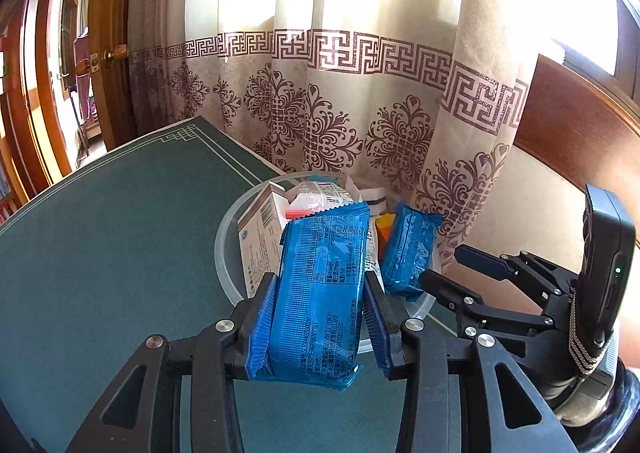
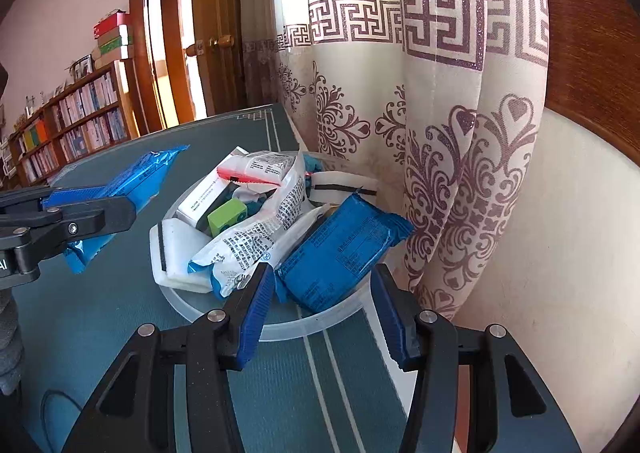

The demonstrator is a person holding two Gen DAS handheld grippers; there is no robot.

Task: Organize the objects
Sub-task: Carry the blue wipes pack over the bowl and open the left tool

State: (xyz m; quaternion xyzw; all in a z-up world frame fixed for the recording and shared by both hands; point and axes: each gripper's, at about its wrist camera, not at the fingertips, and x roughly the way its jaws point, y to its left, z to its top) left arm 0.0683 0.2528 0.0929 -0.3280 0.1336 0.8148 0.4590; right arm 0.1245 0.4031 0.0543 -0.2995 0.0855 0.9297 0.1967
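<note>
From my left wrist camera I see my left gripper [image 1: 320,317] clamped on a blue snack packet [image 1: 316,293], both pads pressing its long sides, the packet standing lengthwise between the fingers above the green table mat [image 1: 100,273]. Just past it, toward twelve o'clock, sits a clear round tray [image 1: 224,253] heaped with small goods: a white carton [image 1: 260,237] at eleven o'clock and a second blue packet [image 1: 408,253] at one o'clock. My right gripper [image 1: 460,269] shows at three o'clock, near that second packet, and a patterned curtain [image 1: 360,93] hangs behind the tray. From my right wrist camera, my right gripper [image 2: 324,313] stands partly open, its pads apart and clasping nothing; the second blue packet [image 2: 344,253] lies just ahead of its fingertips on the tray's rim [image 2: 288,327]. A green block [image 2: 226,217] and a white sponge [image 2: 180,249] lie in the tray around eleven o'clock. At nine o'clock my left gripper [image 2: 120,197] carries its blue packet [image 2: 132,189] over the mat, beside the tray.
</note>
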